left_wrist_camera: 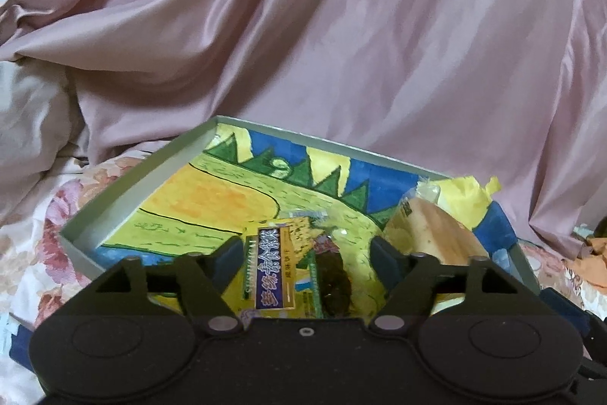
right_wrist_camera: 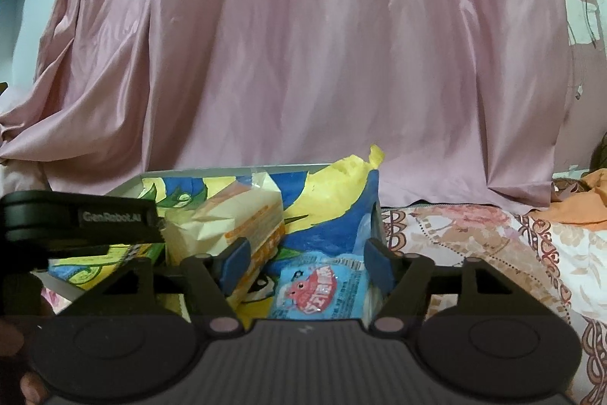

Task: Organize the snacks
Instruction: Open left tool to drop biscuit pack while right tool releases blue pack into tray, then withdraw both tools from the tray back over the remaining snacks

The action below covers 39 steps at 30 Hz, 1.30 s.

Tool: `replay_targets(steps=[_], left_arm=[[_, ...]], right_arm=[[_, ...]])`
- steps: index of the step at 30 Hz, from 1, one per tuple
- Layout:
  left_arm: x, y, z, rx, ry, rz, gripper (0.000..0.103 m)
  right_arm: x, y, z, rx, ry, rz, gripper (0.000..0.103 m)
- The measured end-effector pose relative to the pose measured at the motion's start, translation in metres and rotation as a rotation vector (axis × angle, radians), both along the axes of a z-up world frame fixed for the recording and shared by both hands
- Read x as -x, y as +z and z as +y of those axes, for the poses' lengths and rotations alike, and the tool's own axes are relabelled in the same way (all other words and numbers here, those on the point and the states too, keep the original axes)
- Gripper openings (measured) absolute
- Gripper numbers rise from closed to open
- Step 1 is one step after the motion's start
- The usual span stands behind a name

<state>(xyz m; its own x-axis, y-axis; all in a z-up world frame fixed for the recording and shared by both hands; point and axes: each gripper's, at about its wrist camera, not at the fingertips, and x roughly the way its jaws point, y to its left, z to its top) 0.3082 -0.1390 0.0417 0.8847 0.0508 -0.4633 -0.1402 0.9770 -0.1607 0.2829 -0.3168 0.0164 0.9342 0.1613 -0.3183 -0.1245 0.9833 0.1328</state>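
Now | left tongs [left_wrist_camera: 307, 253] agape over tray [left_wrist_camera: 132, 192] | snack packet [left_wrist_camera: 269, 268] between, untouched

White Chinese characters run along a purple band on the yellow snack packet [left_wrist_camera: 271, 268] at lower centre of the left wrist view, too blurred to make out. At the left of the right wrist view, "GenRobot.AI" stands on the black left gripper [right_wrist_camera: 110, 217]; the pink lettering on the light-blue snack packet [right_wrist_camera: 322, 285] is unreadable.

The far-left floor of the tray [left_wrist_camera: 125, 200] lies bare. Its near-right part is blocked by a yellow snack packet [left_wrist_camera: 273, 268] and wrapped bread [left_wrist_camera: 428, 234].
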Motion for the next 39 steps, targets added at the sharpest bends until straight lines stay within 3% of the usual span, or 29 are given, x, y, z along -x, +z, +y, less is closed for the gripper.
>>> replay_targets(steps=[6, 15, 22, 39], left_arm=[[0.014, 0.011, 0.006, 0.003, 0.007, -0.051, 0.099], [0.042, 0.028, 0.022, -0.024, 0.026, -0.116, 0.102], [0.071, 0.036, 0.045, -0.035, 0.072, -0.135, 0.102], [0.161, 0.038, 0.105, -0.077, 0.13, -0.1, 0.102]], right_arm=[[0.007, 0.004, 0.003, 0.014, 0.006, -0.041, 0.091], [0.026, 0.015, 0.01, 0.033, 0.006, -0.129, 0.102], [0.047, 0.022, 0.018, 0.059, 0.021, -0.209, 0.103], [0.107, 0.034, 0.041, 0.131, 0.104, -0.257, 0.103]])
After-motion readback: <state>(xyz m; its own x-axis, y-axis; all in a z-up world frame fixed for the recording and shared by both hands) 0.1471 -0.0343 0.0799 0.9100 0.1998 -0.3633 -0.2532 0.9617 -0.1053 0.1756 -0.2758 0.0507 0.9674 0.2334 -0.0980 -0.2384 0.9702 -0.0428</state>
